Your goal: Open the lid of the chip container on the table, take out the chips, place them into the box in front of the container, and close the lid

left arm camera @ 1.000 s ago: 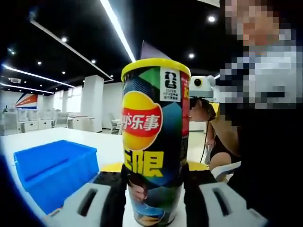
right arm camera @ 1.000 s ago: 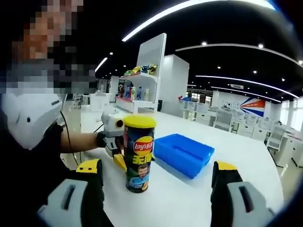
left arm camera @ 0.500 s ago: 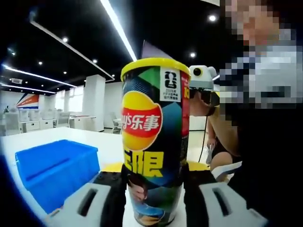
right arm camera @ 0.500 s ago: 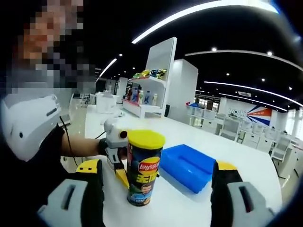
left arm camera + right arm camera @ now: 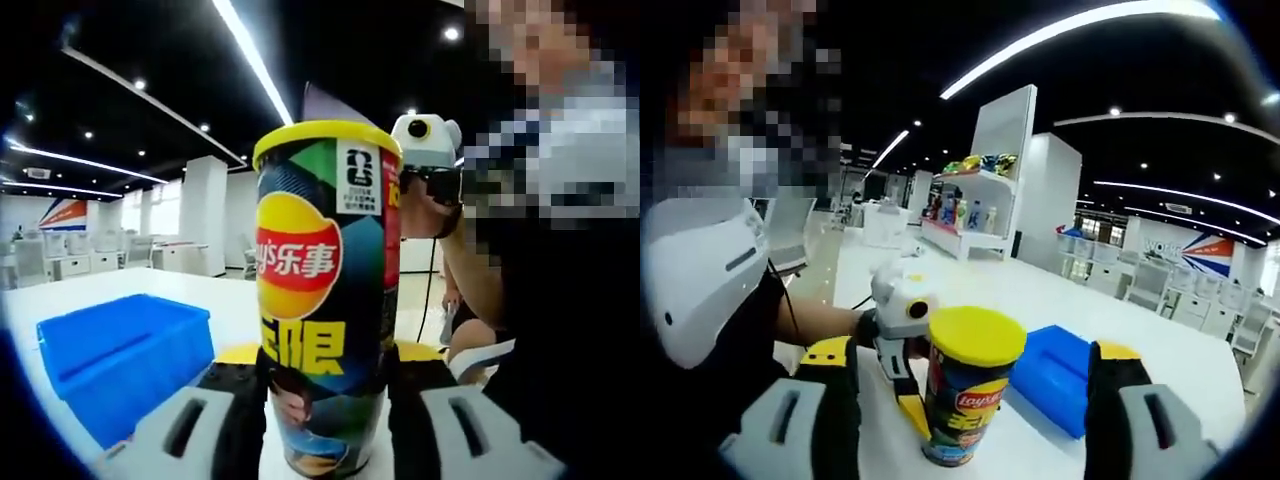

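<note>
So the left gripper (image 5: 325, 385) has the can (image 5: 325, 290) pinched low on its body, a jaw on either side, and that hasn't budged over the last second; can sits upright on the desk (image 5: 1040, 300), lid (image 5: 977, 335) on, exactly where it was.

What changed is the right gripper (image 5: 972, 385); in its own view the can has got much bigger and the yellow lid now sits between the two jaws, seen partly from above, so that gripper has come in and up over the top. Jaws are spread wide, well apart from the lid, not touching it. From the left gripper view you can see the right gripper (image 5: 428, 165) has climbed to lid height behind the can.

Blue box (image 5: 1065, 375) is just beside the can, on the side away from the person; looks empty from what shows.

My read: still step one, lining up for the lid grab; next bit needs the jaws closing on the rim while the left one keeps the can from tipping.
</note>
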Motion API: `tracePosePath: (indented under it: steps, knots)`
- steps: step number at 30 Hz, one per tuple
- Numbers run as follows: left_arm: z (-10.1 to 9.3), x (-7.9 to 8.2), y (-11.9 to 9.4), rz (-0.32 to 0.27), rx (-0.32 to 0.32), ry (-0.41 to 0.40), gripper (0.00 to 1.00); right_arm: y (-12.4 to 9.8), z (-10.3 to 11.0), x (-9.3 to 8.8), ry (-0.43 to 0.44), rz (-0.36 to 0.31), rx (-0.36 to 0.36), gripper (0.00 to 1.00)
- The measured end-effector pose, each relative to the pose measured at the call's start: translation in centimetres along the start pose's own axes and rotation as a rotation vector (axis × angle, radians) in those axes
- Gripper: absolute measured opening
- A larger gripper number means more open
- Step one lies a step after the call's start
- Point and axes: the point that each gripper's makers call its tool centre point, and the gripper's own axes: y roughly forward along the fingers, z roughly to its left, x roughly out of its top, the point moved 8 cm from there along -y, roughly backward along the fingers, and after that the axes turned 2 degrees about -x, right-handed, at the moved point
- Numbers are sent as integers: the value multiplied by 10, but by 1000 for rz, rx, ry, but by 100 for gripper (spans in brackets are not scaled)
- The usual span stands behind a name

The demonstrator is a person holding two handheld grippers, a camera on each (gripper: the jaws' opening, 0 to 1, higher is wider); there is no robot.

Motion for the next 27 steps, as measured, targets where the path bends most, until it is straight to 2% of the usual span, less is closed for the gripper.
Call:
tracePosePath:
  steps: [6, 13, 20, 27]
  knots:
    - [0, 0, 0, 8, 8, 3, 48, 11, 5, 5, -2, -28, 14, 87]
    - [-1, 0, -1, 11, 18, 5, 48, 21, 6, 3, 12, -31, 18, 85]
    - [-2, 0, -1, 13, 28, 8, 48, 25, -2, 2, 57, -31, -28, 68]
    - [-2, 0, -2, 11, 29, 7, 48, 29, 2, -1, 77, -20, -5, 61]
